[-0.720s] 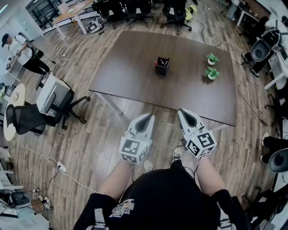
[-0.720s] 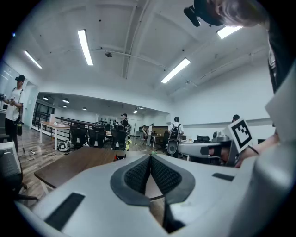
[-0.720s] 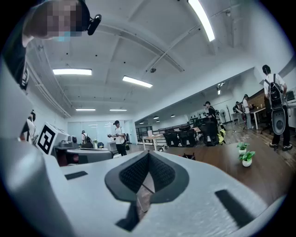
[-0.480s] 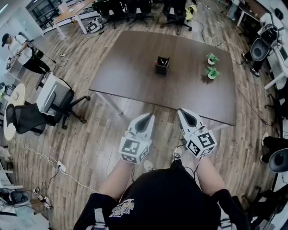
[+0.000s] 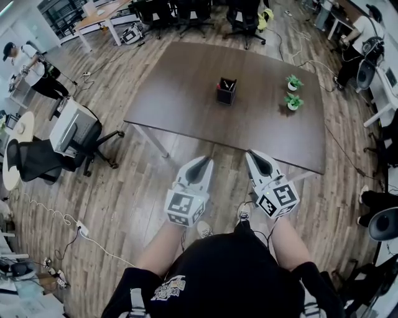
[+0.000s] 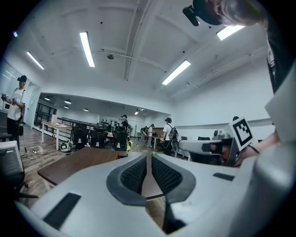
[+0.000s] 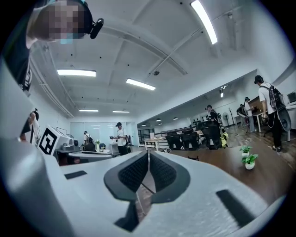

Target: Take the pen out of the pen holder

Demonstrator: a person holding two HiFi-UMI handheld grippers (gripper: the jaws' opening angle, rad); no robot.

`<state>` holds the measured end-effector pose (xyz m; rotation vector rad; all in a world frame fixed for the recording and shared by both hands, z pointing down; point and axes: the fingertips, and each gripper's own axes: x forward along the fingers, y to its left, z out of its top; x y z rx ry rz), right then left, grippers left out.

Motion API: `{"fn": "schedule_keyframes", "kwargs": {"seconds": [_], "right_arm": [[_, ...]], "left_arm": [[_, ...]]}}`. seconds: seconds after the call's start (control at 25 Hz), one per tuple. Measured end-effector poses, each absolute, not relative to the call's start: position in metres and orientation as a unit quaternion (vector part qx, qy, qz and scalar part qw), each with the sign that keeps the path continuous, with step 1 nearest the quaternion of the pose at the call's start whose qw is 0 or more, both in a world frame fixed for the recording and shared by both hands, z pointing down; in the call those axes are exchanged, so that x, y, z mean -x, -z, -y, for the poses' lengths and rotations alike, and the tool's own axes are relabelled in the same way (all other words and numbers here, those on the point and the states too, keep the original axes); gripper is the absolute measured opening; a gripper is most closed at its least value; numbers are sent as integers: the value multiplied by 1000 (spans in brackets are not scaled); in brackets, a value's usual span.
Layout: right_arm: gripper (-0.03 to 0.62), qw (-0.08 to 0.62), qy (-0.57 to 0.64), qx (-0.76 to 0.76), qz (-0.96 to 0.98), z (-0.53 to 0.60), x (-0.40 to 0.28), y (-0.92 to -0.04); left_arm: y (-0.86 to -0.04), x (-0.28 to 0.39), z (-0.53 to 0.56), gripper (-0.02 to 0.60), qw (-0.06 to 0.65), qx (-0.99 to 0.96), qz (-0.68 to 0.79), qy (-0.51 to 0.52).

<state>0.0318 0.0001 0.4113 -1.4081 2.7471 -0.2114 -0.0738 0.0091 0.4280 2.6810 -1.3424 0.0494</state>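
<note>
A black pen holder with pens sticking out of it stands near the middle of the dark brown table. Both grippers hang over the wood floor, short of the table's near edge. My left gripper is shut with nothing between its jaws. My right gripper is also shut and empty. In the left gripper view the left gripper points level across the table. The right gripper in its own view points level too, with the table to its right.
Two small potted plants stand at the table's right side, also in the right gripper view as plants. Office chairs stand left of the table and more chairs behind it. Cables lie on the floor. People stand around the room.
The head view has shifted slightly. Both grippers stay where they were, shut.
</note>
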Motion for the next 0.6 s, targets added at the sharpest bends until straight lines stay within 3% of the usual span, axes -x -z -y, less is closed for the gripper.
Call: {"fn": "schedule_keyframes", "kwargs": {"seconds": [0.24, 0.6], "right_arm": [[40, 22, 64, 452, -889, -9, -12, -409], [91, 23, 64, 449, -891, -23, 23, -410]], "left_arm": [[-429, 94, -16, 14, 72, -889, 452, -12], [-431, 125, -30, 117, 71, -892, 445, -15]]}}
